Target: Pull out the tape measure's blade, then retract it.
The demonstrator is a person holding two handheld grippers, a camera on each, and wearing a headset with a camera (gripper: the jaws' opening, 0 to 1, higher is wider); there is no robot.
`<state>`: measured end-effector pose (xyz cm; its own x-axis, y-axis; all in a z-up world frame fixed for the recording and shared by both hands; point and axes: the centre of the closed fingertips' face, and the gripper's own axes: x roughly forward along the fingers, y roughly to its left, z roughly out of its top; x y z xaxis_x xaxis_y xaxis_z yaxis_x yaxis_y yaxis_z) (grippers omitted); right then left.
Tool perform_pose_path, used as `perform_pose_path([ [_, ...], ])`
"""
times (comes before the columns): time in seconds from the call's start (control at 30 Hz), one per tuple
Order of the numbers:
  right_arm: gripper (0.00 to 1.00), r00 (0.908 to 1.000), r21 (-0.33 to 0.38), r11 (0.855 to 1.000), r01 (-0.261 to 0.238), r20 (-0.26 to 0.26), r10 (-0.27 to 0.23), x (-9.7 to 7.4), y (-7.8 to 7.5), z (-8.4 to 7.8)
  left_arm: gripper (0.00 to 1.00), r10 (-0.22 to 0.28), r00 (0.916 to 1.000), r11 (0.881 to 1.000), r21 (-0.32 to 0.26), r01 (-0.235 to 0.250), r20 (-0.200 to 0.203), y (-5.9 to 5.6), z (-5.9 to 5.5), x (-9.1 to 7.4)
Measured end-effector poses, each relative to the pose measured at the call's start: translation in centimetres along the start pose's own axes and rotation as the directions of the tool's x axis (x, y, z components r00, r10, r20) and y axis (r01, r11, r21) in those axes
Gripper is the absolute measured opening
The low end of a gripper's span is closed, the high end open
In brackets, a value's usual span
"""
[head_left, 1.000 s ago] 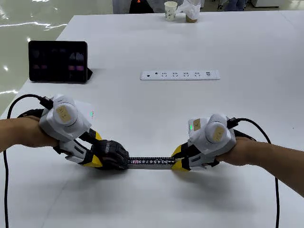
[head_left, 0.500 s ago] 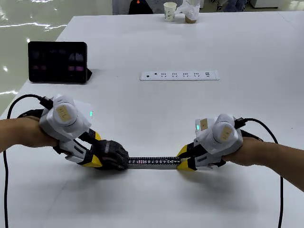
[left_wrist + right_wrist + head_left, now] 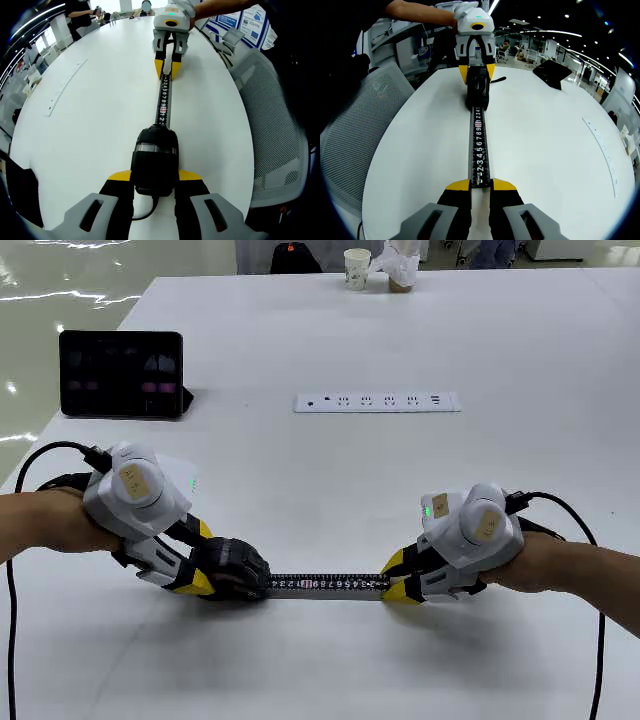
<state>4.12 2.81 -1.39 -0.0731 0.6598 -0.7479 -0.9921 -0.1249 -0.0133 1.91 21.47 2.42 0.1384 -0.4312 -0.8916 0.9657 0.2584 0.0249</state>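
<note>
Tape measure [image 3: 155, 160]: black, rubbery-looking rounded case with a silvery band across its top. It lies on the white table [image 3: 330, 470] near the front edge. The left gripper [image 3: 155, 176] is closed on the case, its yellow-tipped jaws pressed against both sides.

Blade [image 3: 479, 145]: a dark, flat strip with white numerals and a few red marks. It is drawn out straight along the tabletop between the two grippers. The right gripper [image 3: 480, 185] pinches the blade's free end between its yellow tips, and the jaws hide the end hook.

Gripper bodies are pale grey moulded plastic; a black cable [image 3: 50, 450] runs from the left one.

The table surface is smooth and white, with soft reflections. Further back are a long white power strip [image 3: 378, 401], a dark tablet [image 3: 122, 370] propped near the left edge with its screen content blurred, and a paper cup [image 3: 357, 267] at the far edge. In the left gripper view a grey mesh chair back [image 3: 270, 125] stands beside the table.

Case markings are too small to read, and the case's underside is hidden.
</note>
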Motion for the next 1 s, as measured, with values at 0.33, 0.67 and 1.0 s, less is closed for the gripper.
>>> perform_pose_path([
  [0.33, 0.09, 0.9999, 0.015, 1.0, 0.002, -0.011, -0.002, -1.1, -0.1, -1.3, 0.25, -0.003, 1.0, 1.0, -0.003, 0.003, -0.004, 0.0, 0.0, 0.0],
  [0.67, 0.09, 0.9998, 0.034, 0.999, 0.007, -0.017, -0.007, -2.3, -0.1, -2.6, 0.25, -0.002, 1.0, 1.0, -0.005, 0.002, -0.007, -0.2, 0.1, 0.0],
  [1.0, 0.09, 0.9994, 0.043, 0.999, 0.007, -0.036, -0.005, -3.6, 0.0, -3.9, 0.25, -0.004, 1.0, 1.0, -0.007, 0.004, -0.008, -0.3, 0.1, -0.1],
])
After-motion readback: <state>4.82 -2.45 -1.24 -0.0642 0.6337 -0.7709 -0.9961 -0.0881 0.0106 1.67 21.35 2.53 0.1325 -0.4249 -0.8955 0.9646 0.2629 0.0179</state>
